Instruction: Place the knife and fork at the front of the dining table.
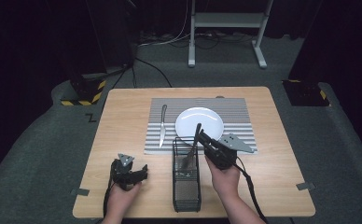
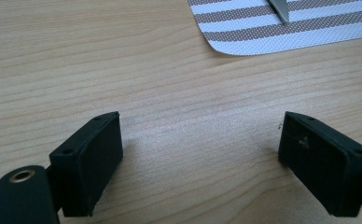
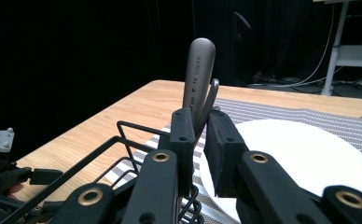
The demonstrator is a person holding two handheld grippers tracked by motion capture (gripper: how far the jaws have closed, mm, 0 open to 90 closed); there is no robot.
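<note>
1. I read the table (image 1: 123,116) under both tools; the left gripper (image 2: 200,154) rests spread over bare wood.
2. The wire basket (image 1: 186,186) sits directly below my right gripper (image 3: 198,135).
3. Its jaws pinch two utensil handles (image 3: 198,70). Risk: a shallow pinch lets one slip, or lifting snags the basket.

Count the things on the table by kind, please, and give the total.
Knife: 1
Plate: 1
Placemat: 1
Wire basket: 1
Utensil handles standing in the basket, pinched by the right tool: 2
Total: 6
</note>
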